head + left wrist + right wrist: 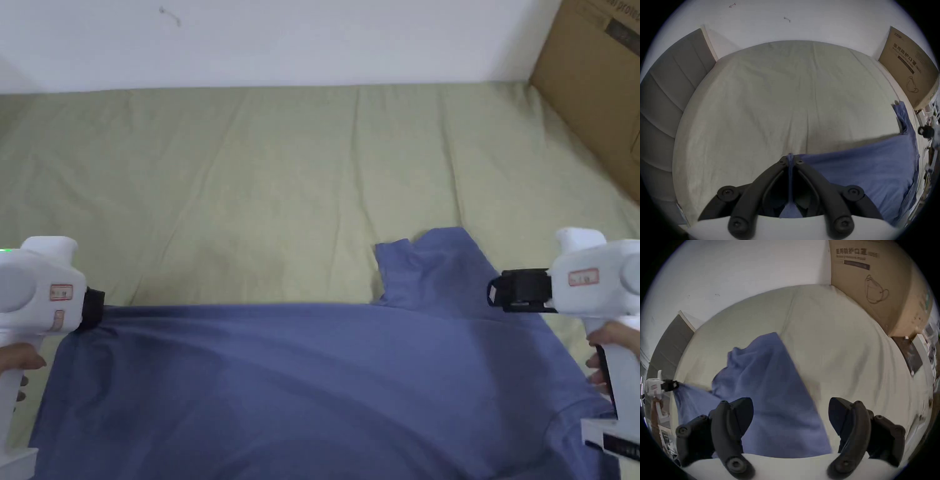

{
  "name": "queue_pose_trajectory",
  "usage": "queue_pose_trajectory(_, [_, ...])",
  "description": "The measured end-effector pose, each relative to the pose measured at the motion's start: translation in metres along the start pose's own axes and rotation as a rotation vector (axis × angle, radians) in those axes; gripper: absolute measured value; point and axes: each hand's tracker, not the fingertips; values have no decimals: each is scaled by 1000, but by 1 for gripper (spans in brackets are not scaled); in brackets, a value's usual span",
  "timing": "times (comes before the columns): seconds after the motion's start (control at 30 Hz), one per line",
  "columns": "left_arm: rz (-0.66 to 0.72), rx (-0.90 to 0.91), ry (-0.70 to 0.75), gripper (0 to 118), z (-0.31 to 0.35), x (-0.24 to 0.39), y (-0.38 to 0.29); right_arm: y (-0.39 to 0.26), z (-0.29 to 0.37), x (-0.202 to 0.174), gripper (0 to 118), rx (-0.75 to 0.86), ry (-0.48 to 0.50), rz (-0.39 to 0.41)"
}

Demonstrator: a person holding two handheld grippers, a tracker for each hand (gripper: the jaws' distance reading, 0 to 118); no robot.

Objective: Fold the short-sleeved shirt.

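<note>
White wall backs the whole scene, and below it I see a wide bed under a pale green sheet, creased in long lines that run toward me. At the bed's right edge a big cardboard box leans in; at the far left, in my left gripper view, a grey padded headboard stands against the wall.

On the near half of the sheet lies the blue short-sleeved shirt, spread wide, its far edge pulled into a straight line from left to right. One sleeve sticks up past that line on the right side, lying flat on the sheet with a small folded corner.

My left gripper sits at the left end of the taut edge. In its own view the jaws are closed tight on a bunched pinch of blue cloth that runs down between them.

My right gripper hovers just above the shirt beside the sleeve. In its own view the jaws stand wide apart with nothing between them, the blue fabric lying beneath.
</note>
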Motion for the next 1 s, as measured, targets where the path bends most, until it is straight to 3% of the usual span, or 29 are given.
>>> queue_pose_trajectory(0.17, [9, 1, -6, 2, 4, 2, -3, 3, -50, 4, 94, -142, -44, 2])
queue_pose_trajectory(0.27, [-6, -5, 1, 2, 3, 7, -4, 5, -41, -2, 90, -112, -43, 10])
queue_pose_trajectory(0.33, [-9, 0, 7, 2, 6, 9, -5, 3, -33, -8, 68, -105, -76, 126])
queue_pose_trajectory(0.37, [0, 7, 6, 2, 8, 9, -5, 2, -29, -11, 55, -97, -78, 144])
queue_pose_trajectory(0.4, [20, 9, 2, 2, 10, 7, -4, 2, -25, -13, 34, -90, -74, 137])
queue_pose_trajectory(0.43, [31, 6, -5, 2, 13, 7, -5, 2, -22, -15, 2, -86, -75, 127])
queue_pose_trajectory(0.63, [-10, 25, 2, 2, 49, 9, -12, -2, 3, -25, 1, -78, -48, 118])
queue_pose_trajectory(1.0, [-22, 229, 57, 2, 184, -2, -23, 9, 161, -35, 1, 182, 11, 102])
